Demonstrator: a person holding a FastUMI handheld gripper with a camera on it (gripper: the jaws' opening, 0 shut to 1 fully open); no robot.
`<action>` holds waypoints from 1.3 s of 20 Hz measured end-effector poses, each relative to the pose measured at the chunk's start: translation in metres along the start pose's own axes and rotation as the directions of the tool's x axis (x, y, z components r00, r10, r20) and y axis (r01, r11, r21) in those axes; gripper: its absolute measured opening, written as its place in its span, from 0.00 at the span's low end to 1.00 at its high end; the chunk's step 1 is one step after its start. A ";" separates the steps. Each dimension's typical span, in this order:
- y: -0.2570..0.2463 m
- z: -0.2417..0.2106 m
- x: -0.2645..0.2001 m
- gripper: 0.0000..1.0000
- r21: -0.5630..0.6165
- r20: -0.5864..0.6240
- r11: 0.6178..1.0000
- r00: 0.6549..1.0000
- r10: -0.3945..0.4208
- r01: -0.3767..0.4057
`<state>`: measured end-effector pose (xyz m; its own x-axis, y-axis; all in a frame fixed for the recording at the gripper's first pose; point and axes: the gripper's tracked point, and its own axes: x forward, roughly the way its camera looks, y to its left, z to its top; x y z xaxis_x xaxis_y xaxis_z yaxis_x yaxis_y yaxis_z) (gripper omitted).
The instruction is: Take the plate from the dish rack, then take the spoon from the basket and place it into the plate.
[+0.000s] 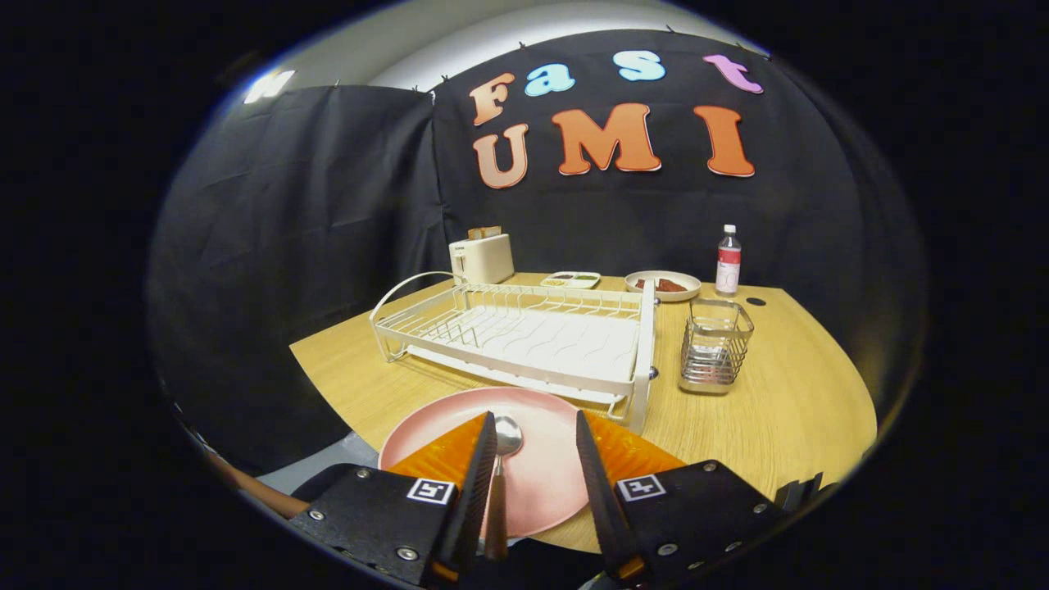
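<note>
A pink plate [533, 475] lies flat on the wooden table [803, 410], just in front of the white dish rack [524, 336]. A metal spoon [503, 459] rests in the plate, its bowl pointing toward the rack and its brownish handle running back beside the left finger. My gripper [537, 426] hovers over the plate with its fingers apart. The spoon lies between them, close to the left finger, and the right finger stays well clear of it. The wire basket [715, 344] stands to the right of the rack.
Behind the rack stand a cream toaster [482, 257], a small divided tray [571, 280], a round dish with brown food [662, 285] and a bottle [728, 260]. The table's front edge runs under the plate. A person's arm shows at the lower left.
</note>
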<state>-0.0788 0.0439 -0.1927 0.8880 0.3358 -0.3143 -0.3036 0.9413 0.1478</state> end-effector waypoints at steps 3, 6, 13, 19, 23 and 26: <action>-0.010 0.024 -0.002 0.72 0.001 0.063 0.999 0.997 -0.051 0.051; -0.028 0.052 -0.006 0.80 0.027 0.138 0.993 0.983 -0.119 0.117; -0.069 0.120 -0.028 0.87 0.068 0.295 0.955 0.909 -0.294 0.287; -0.082 0.163 -0.044 0.87 0.083 0.396 0.938 0.853 -0.340 0.336; -0.098 0.178 -0.054 0.87 0.109 0.431 0.917 0.813 -0.393 0.385; -0.112 0.182 -0.060 0.87 0.096 0.442 0.891 0.783 -0.437 0.443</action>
<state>-0.0348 -0.0885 -0.0196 0.9809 -0.1645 0.1035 0.1563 0.9842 0.0829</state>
